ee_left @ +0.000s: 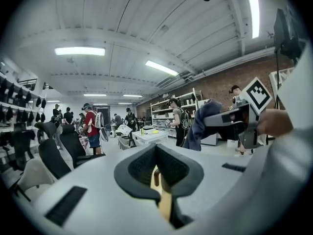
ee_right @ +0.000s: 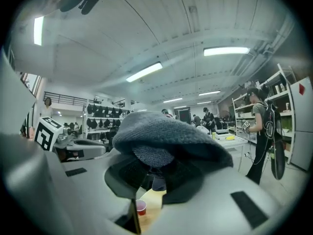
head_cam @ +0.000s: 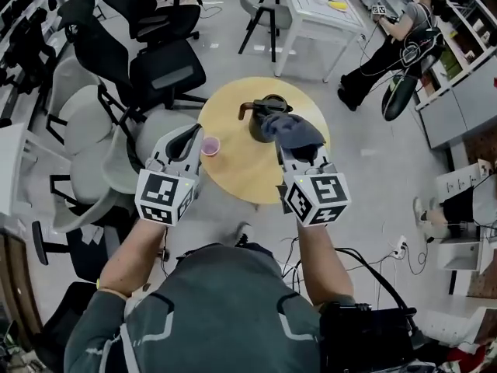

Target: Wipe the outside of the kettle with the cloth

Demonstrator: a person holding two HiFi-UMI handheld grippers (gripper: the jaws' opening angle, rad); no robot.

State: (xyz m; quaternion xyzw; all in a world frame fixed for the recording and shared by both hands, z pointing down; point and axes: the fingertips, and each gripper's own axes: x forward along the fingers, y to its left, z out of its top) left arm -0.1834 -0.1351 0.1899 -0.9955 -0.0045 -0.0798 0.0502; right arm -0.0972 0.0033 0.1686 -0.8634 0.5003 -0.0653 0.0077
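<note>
We had the right gripper [head_cam: 301, 152] pinching the cloth [head_cam: 293, 129], a soft, limp bundle drooping over its jaws at frame centre, right against the kettle [head_cam: 258, 124] on the round table [head_cam: 233, 173]. The left gripper [head_cam: 186, 140], left of centre, was pressed together on nothing. The kettle looked rigid, smooth and probably slippery, and we judged its handle [head_cam: 247, 108] the spot to steady it.

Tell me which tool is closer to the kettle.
Right. The right tool, shut on the cloth, sits just beside the kettle. The left tool is farther off to the left, near the pink cup.
</note>
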